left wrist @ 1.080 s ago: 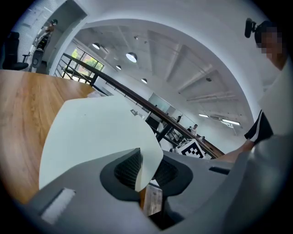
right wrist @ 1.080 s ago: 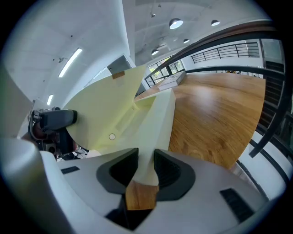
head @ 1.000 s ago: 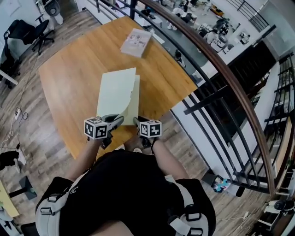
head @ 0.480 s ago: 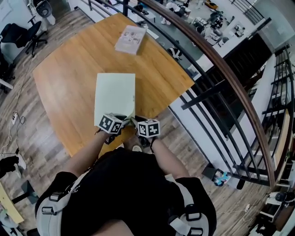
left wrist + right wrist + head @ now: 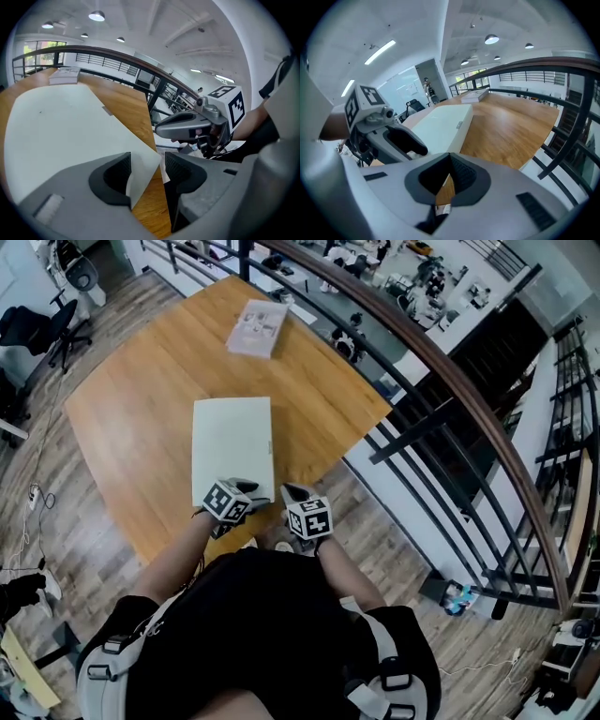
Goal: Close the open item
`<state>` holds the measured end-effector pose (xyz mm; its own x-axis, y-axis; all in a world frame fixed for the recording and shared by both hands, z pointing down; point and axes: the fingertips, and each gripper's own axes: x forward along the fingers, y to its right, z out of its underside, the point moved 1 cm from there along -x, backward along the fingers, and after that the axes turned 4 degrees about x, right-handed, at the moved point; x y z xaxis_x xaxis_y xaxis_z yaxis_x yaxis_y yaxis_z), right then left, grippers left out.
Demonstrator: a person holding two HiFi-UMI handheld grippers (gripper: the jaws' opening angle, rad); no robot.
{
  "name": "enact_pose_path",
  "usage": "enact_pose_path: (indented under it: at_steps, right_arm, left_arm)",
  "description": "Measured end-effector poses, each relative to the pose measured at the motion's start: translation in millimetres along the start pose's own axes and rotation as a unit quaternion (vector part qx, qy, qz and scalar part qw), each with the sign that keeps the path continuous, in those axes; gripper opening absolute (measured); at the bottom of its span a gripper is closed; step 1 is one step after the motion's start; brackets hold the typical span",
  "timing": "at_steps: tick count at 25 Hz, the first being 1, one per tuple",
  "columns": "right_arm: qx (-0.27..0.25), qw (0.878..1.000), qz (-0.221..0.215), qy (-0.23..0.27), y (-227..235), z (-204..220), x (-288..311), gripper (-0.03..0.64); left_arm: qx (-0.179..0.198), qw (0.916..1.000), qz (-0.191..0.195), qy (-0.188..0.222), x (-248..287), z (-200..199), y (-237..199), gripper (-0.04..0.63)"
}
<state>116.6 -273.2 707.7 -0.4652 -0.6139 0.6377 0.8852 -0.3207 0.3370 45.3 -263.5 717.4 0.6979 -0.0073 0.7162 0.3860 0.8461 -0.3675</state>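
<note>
Left claw: my left gripper (image 5: 147,169) has its jaws apart. The near corner of the pale green folder (image 5: 232,437) lies in the gap, close to the jaw at frame left, and open space shows beside the other jaw.
Right claw: my right gripper (image 5: 450,164) has its jaws together at the tips, with nothing between them. Table wood shows through the small opening below the tips.
Claws together: in the head view both sit at lower centre, side by side at the near edge of the table. The left one is at the folder's near right corner. The right one is just to the right of the folder.
Folder: closed, cover down, lying flat on the table at centre left of the head view. In the right gripper view a small tab (image 5: 459,124) shows on its side edge.
Table: wooden table (image 5: 131,390), one corner pointing toward the right of the head view.
Far end of table: a printed stack (image 5: 255,327) at upper centre of the head view, well apart from the folder.
Surroundings: a dark railing (image 5: 450,381) with a brown top rail curves from upper centre to lower right of the head view. An office chair (image 5: 33,324) stands on the plank floor at upper left.
</note>
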Motion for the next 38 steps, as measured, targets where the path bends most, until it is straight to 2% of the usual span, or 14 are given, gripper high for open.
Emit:
enact_pose_path:
  at_steps: [4,5,6,7,9,11,12,14,16,21,23,25,29,38]
  right_arm:
    - [-0.007,0.998,0.013,0.065,5,-35,-27,0.005]
    - [-0.01,0.996,0.016,0.083,6,-47,-35,0.005]
    - [-0.014,0.995,0.017,0.102,5,-60,-43,0.005]
    - [-0.018,0.992,0.015,0.122,4,-74,-53,0.005]
    - [-0.028,0.985,0.009,0.167,0,-104,-77,0.005]
    - [-0.038,0.977,0.016,0.209,-1,-130,-102,0.005]
    - [-0.046,0.972,0.027,0.228,0,-141,-115,0.005]
    - [-0.078,0.959,0.062,0.265,-2,-167,-138,0.005]
    - [-0.106,0.941,0.09,0.308,-8,-193,-162,0.005]
    - [-0.12,0.907,0.124,0.385,-14,-234,-208,0.005]
    - [-0.13,0.899,0.141,0.393,-10,-238,-216,0.005]
    - [-0.14,0.897,0.157,0.389,-4,-236,-217,0.005]
    - [-0.139,0.897,0.161,0.387,-2,-233,-217,0.005]
    - [-0.128,0.901,0.155,0.385,2,-239,-209,0.005]
  left_arm:
    - [-0.043,0.9972,0.023,0.056,-15,-11,-2,0.219]
    - [-0.048,0.9953,0.019,0.081,-23,-15,-3,0.135]
    - [-0.052,0.9924,0.009,0.111,-32,-19,-5,0.004]
    - [-0.053,0.9885,-0.003,0.142,-42,-25,-7,0.002]
    - [-0.033,0.9802,-0.036,0.192,-64,-39,-10,0.002]
    - [0.021,0.9709,-0.088,0.222,-87,-53,-10,0.002]
    - [0.045,0.964,-0.114,0.236,-101,-61,-10,0.002]
    - [0.066,0.9462,-0.155,0.276,-133,-77,-13,0.002]
    - [0.067,0.9249,-0.192,0.321,-169,-92,-16,0.002]
    - [0.057,0.8683,-0.27,0.412,-254,-112,-16,0.001]
    - [0.051,0.8496,-0.296,0.434,-279,-114,-18,0.002]
    - [0.044,0.837,-0.312,0.447,-293,-115,-20,0.0]
    - [0.035,0.8295,-0.331,0.449,-299,-111,-24,0.001]
    - [0.04,0.8294,-0.343,0.439,-295,-115,-26,0.0]
